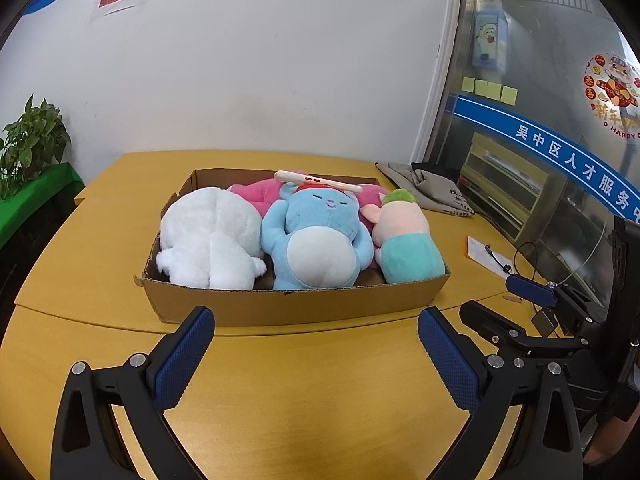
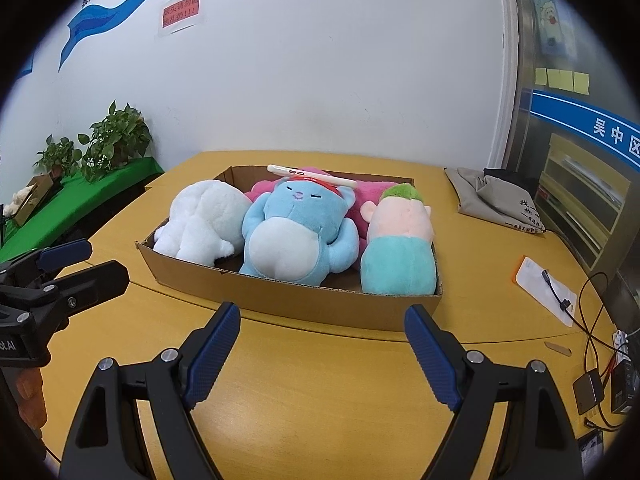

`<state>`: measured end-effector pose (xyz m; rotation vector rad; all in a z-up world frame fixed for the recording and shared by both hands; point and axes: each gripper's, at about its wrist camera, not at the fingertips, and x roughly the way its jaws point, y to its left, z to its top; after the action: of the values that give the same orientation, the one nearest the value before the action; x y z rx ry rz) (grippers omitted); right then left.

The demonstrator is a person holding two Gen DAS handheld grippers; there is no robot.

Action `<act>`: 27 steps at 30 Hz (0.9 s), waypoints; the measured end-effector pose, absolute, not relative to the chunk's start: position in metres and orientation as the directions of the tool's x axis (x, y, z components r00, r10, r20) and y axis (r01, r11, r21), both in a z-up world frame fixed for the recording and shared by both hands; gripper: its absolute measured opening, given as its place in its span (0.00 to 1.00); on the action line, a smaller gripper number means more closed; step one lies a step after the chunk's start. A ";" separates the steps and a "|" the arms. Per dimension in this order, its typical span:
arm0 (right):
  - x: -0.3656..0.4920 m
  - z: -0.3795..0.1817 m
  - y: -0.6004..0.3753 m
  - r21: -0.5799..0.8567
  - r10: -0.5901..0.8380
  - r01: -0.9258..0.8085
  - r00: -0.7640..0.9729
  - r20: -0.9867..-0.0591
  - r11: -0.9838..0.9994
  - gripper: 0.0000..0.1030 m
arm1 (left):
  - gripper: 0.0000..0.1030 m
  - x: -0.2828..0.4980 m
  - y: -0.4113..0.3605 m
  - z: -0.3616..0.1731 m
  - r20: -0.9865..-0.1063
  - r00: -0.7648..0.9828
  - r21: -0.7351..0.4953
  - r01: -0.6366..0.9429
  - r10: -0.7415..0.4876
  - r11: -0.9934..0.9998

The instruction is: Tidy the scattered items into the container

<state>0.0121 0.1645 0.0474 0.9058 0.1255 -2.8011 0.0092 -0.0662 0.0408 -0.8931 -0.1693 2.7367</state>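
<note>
A shallow cardboard box (image 1: 280, 306) (image 2: 304, 300) sits on the yellow table and holds several plush toys: a white one (image 1: 212, 236) (image 2: 200, 220) at left, a blue one (image 1: 316, 236) (image 2: 296, 232) in the middle, a teal-and-peach one (image 1: 408, 240) (image 2: 400, 248) at right, and a pink one (image 1: 252, 194) (image 2: 368, 196) behind. A white phone (image 1: 316, 180) (image 2: 312, 175) lies on top at the back. My left gripper (image 1: 316, 336) and my right gripper (image 2: 322, 332) both stand open and empty over bare table, just short of the box's near wall.
A grey cloth bag (image 1: 424, 186) (image 2: 496, 196) lies at the back right. A white card with a cable (image 2: 548, 290) (image 1: 486, 254), wires and small devices (image 2: 592, 392) crowd the right edge. Potted plants (image 2: 116, 140) (image 1: 32, 140) stand on a green-covered stand at left.
</note>
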 end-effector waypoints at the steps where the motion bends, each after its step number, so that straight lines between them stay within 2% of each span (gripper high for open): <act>1: 0.011 0.047 0.165 -0.021 -0.157 0.209 -0.794 -0.587 -0.978 0.82 | 1.00 0.008 -0.066 0.041 -0.565 -0.778 -0.188 -0.205 0.277 -0.961; 27: 0.006 0.038 0.168 -0.010 -0.161 0.209 -0.780 -0.605 -0.978 0.82 | 1.00 0.001 -0.055 0.031 -0.593 -0.761 -0.164 -0.205 0.263 -0.965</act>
<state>0.0058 0.1683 0.0381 0.9383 0.1138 -2.7892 0.0013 -0.0549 0.0312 -0.9384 -0.1303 2.7314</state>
